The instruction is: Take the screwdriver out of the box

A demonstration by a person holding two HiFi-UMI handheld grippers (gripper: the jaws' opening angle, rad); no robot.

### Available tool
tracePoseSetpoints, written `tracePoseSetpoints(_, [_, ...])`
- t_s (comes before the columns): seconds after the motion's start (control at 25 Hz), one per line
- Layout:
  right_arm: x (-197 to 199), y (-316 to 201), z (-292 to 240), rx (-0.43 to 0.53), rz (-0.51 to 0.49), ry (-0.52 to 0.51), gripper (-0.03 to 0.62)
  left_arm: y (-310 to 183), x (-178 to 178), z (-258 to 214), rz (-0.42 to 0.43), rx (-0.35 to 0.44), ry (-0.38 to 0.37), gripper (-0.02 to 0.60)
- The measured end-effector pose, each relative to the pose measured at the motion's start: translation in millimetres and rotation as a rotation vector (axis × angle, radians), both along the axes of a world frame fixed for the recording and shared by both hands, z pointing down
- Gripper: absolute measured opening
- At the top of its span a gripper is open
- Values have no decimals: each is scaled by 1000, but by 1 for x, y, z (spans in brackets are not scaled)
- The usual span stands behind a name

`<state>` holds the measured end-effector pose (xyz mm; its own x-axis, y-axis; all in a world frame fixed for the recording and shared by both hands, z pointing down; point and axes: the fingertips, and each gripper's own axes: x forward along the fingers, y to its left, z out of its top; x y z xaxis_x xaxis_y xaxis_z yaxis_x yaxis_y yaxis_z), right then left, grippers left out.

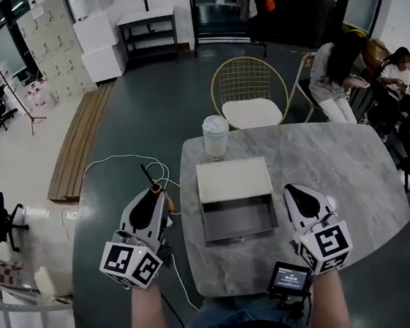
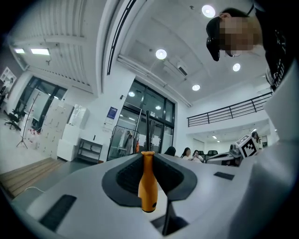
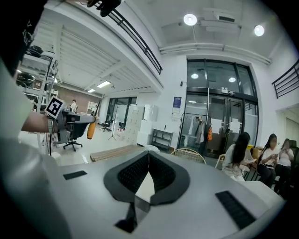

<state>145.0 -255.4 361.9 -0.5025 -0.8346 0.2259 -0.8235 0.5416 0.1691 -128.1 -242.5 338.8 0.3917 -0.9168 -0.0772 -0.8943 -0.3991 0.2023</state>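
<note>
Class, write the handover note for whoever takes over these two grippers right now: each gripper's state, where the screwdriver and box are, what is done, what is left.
Left gripper: shut on the orange handle of the screwdriver, held off the left edge of the table.
Right gripper: shut, nothing between its jaws, over the table right of the box.
Box: on the table, its drawer pulled open and apparently empty.
Done: screwdriver is out of the box.
Left: probably just set it down on the table.
</note>
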Motion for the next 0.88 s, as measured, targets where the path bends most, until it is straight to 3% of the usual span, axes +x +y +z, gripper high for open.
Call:
tracePoseSetpoints(0.2, [-4,-11,-12,8,-74,-9,25,12,-7,-14,-91,27,6,77])
tracePoseSetpoints(0.44, [15,-29,-29,43,-137,-32,25,11,9,-32,-182,68,-3,77])
tracePoseSetpoints(0.88, [45,-47,-57,120,-151,-153,25,-2,51,-58,-180,142,-54,77])
